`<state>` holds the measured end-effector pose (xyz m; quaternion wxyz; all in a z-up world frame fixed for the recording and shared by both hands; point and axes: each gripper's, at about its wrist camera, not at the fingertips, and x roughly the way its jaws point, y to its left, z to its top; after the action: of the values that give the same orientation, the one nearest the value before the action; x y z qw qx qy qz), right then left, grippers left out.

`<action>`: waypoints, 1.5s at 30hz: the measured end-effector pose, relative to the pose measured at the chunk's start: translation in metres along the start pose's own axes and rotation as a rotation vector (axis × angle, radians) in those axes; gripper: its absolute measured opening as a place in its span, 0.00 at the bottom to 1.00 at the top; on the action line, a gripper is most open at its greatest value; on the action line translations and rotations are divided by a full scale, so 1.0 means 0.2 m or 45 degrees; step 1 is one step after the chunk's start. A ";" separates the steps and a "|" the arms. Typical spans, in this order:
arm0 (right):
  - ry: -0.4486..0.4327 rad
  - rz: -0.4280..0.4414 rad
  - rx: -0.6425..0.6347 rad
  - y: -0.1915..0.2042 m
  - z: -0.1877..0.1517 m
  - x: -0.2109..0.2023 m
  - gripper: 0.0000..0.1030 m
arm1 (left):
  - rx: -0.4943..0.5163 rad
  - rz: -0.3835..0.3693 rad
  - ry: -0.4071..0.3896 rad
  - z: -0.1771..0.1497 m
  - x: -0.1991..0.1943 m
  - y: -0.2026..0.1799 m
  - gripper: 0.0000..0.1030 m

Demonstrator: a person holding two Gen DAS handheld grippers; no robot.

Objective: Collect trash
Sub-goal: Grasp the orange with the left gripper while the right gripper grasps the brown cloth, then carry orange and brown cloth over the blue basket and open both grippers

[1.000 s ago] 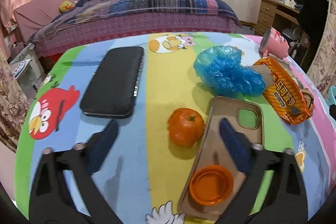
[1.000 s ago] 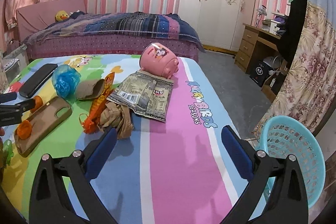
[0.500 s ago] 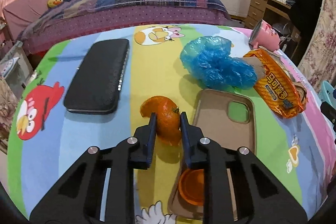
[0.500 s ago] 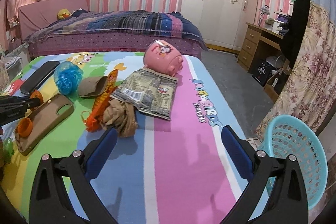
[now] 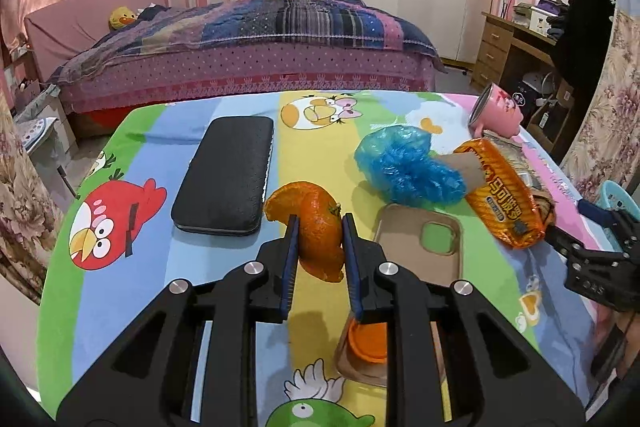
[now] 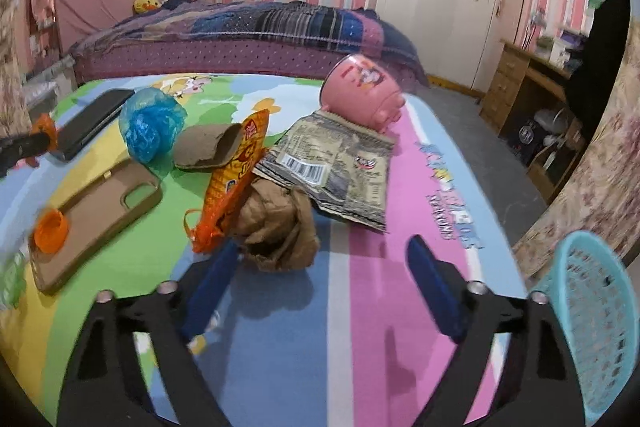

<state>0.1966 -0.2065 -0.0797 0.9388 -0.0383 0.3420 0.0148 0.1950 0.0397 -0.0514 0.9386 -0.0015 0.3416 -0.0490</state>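
My left gripper point(image 5: 319, 227) is shut on an orange peel point(image 5: 316, 223) and holds it above the cartoon tablecloth. The peel also shows at the far left of the right wrist view point(image 6: 46, 131). My right gripper point(image 6: 320, 267) is open and empty, low over the cloth, just in front of a crumpled brown paper wad point(image 6: 280, 227). An orange snack wrapper point(image 6: 236, 179), a grey foil wrapper point(image 6: 332, 171), a brown cardboard tube point(image 6: 208, 147) and a crumpled blue plastic bag point(image 6: 150, 125) lie beyond it.
A teal mesh basket point(image 6: 596, 327) stands off the table's right edge. A tan phone case point(image 5: 420, 247) with an orange cap point(image 5: 366, 343), a black case point(image 5: 226, 175) and a tipped pink mug point(image 5: 496, 115) lie on the cloth. A bed stands behind.
My left gripper closed on the orange peel and lifted it off the cloth. My right gripper moved forward and down towards the brown paper wad.
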 end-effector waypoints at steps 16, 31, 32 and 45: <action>0.012 0.079 0.055 -0.11 0.00 -0.06 0.39 | -0.001 0.003 -0.038 0.01 -0.06 -0.02 0.19; -0.024 0.045 0.015 -0.31 -0.06 -0.25 0.30 | 0.048 -0.020 -0.071 0.02 -0.10 -0.18 0.19; -0.027 0.027 0.029 -0.33 -0.07 -0.25 0.30 | 0.052 -0.022 -0.069 0.02 -0.10 -0.19 0.19; 0.049 0.012 0.106 -0.42 -0.17 -0.08 0.64 | 0.077 -0.033 -0.037 0.00 -0.07 -0.24 0.19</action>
<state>0.1676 -0.2930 -0.0900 0.9327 0.0021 0.3606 0.0042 0.1793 -0.0069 -0.0410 0.9423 0.0219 0.3263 -0.0714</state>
